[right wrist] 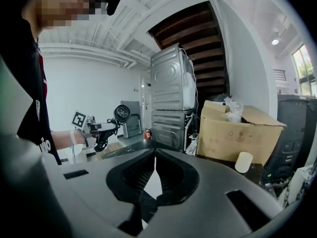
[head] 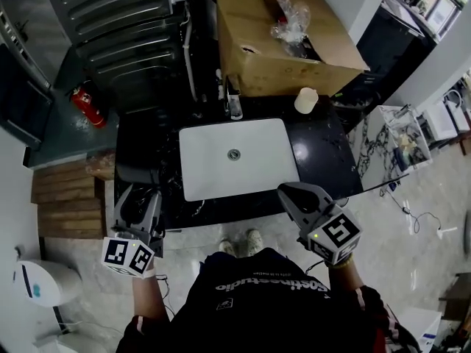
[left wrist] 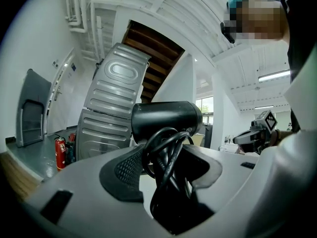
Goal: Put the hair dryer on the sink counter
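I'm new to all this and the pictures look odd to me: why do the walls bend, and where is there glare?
Head view: light glints off the glossy black sink counter, edges bow. Left gripper view: fisheye, dark corners, the black plastic hair dryer looms large. Right gripper view: same round bulge, bright window at the right edge.

Head view looks steeply down at the tabletop (head: 324, 153) beyond both jaws; gripper views behind theirs share the stacked machines (left wrist: 111, 108).
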Demonstrator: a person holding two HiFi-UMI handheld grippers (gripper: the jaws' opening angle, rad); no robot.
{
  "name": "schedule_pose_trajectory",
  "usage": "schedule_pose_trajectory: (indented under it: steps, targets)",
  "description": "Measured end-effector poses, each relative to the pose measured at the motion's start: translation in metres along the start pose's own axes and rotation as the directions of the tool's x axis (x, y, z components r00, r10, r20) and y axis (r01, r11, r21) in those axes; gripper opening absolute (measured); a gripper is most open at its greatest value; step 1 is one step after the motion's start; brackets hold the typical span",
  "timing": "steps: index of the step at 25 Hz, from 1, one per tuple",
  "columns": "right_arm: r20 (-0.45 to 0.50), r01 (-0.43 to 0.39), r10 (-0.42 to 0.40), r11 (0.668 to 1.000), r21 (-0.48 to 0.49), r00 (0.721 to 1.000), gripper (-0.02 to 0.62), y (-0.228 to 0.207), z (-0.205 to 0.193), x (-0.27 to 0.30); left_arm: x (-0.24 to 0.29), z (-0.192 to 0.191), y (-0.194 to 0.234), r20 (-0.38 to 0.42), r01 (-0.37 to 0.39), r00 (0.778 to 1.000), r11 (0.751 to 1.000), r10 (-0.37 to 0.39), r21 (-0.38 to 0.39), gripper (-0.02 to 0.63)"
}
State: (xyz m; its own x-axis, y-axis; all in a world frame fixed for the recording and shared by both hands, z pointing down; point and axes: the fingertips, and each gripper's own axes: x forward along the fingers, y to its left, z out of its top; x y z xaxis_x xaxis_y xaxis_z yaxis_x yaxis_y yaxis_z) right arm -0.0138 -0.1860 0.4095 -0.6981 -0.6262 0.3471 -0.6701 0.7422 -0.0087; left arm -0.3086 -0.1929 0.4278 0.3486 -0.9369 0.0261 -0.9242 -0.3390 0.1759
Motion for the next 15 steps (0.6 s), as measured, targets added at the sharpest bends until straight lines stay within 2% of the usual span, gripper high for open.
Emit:
schedule_pose_trajectory:
  steps: [4, 7, 11, 15]
  targets:
    - [0.007, -0.012, 0.012, 1.000, -0.010, 1.000, 0.040, -0.014, 0.002, 0.000, 0.010, -0.020, -0.020, -0.045, 0.064, 0.997, 0.998, -0.063, 0.011, 0.233]
    - [0.012, -0.020, 0.020, 1.000, -0.012, 1.000, 0.040, -0.022, 0.002, -0.001, 0.018, -0.045, -0.033, -0.099, 0.134, 0.987, 0.990, -0.129, 0.041, 0.233]
    - [0.000, -0.030, 0.030, 1.000, -0.006, 1.000, 0.040, -0.031, -0.008, -0.001, 0.028, -0.089, -0.046, -0.199, 0.219, 0.960, 0.972, -0.198, 0.089, 0.233]
    - [-0.012, -0.045, 0.045, 0.999, 0.005, 0.999, 0.040, -0.033, -0.018, 0.001, 0.031, -0.138, -0.058, -0.318, 0.269, 0.917, 0.962, -0.239, 0.055, 0.233]
